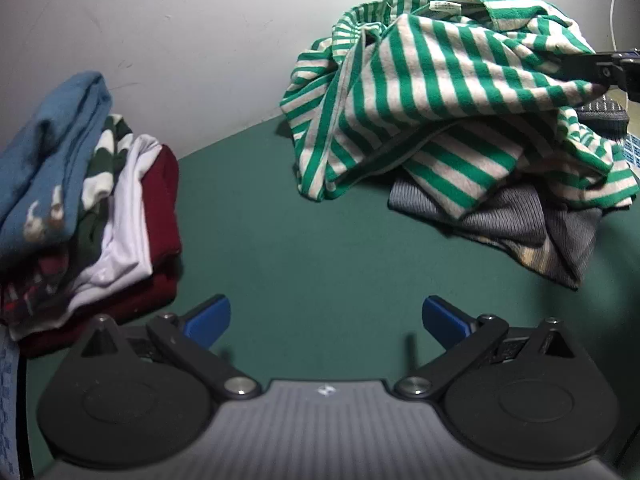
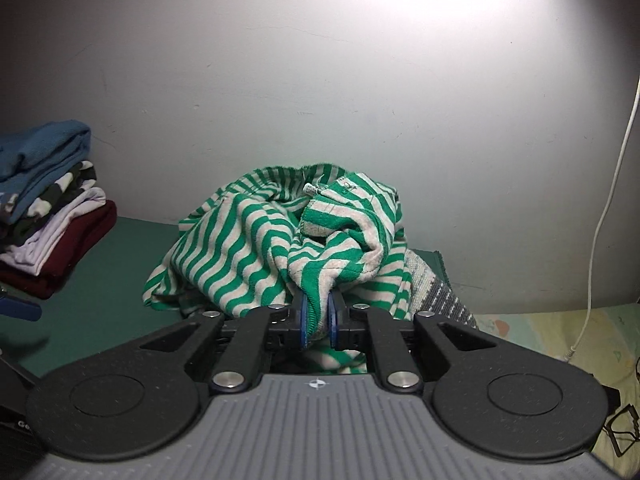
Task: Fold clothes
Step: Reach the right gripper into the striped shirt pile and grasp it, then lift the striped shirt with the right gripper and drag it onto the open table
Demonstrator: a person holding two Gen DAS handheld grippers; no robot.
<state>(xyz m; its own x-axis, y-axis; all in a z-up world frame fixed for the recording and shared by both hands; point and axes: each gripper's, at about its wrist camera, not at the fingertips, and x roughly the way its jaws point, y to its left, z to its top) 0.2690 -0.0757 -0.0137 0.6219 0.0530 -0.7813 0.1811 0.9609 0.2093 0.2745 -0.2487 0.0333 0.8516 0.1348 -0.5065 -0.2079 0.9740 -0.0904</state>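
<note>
A green table cover (image 1: pixel 312 232) runs back to a plain pale wall (image 1: pixel 192 32). At far left stands a stack of folded clothes (image 1: pixel 92 208), blue on top, dark red lowest. The left gripper (image 1: pixel 326 318) hovers over bare cover, its blue-tipped jaws spread wide and empty. To the right, the crumpled green-striped garment (image 1: pixel 436 92) is heaped over a grey knit garment (image 1: pixel 516 220). The right gripper (image 2: pixel 318 320) has its jaws pinching a fold of the striped cloth. A white cable (image 2: pixel 604 208) hangs down the wall at far right.
</note>
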